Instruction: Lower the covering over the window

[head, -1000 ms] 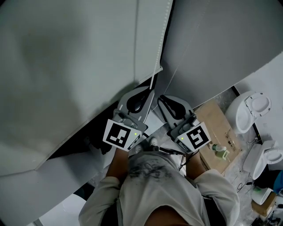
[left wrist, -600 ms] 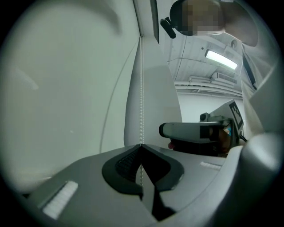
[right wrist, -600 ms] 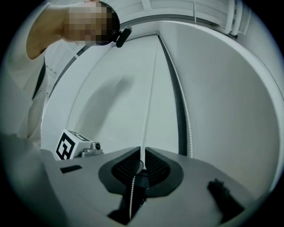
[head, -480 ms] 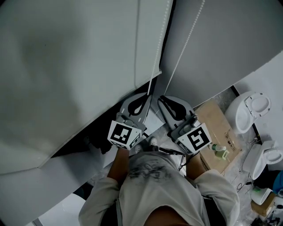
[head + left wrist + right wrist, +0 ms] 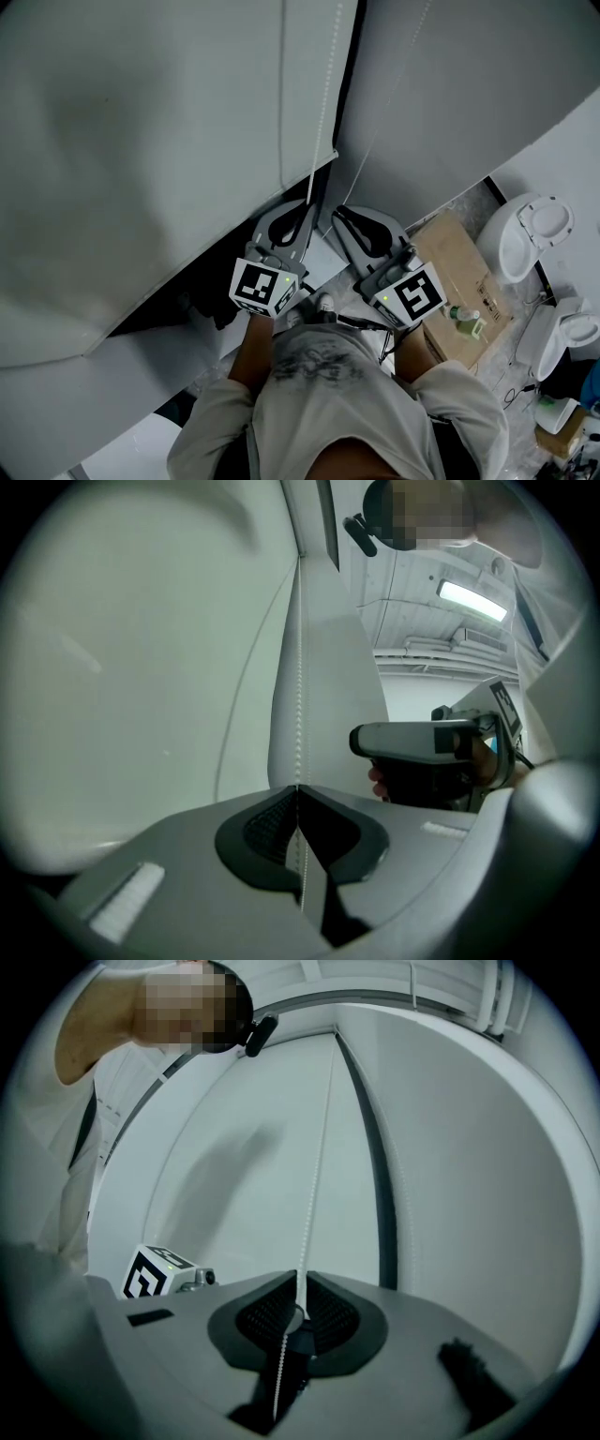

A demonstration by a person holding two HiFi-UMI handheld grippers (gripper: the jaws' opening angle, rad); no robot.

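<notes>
Both left claw (image 5: 298,789) and right claw (image 5: 300,1281) pinch seemingly vertical cord (image 5: 317,1166).

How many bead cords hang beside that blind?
2. One cord runs down into the left gripper, the other into the right gripper; each is clamped. They may join as one loop above, out of view.

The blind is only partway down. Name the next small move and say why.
Probably open the left gripper and regrip its bead chain higher, then pull down. It sits low beside the right gripper, each shut on a strand, and the blind ends above them.
</notes>
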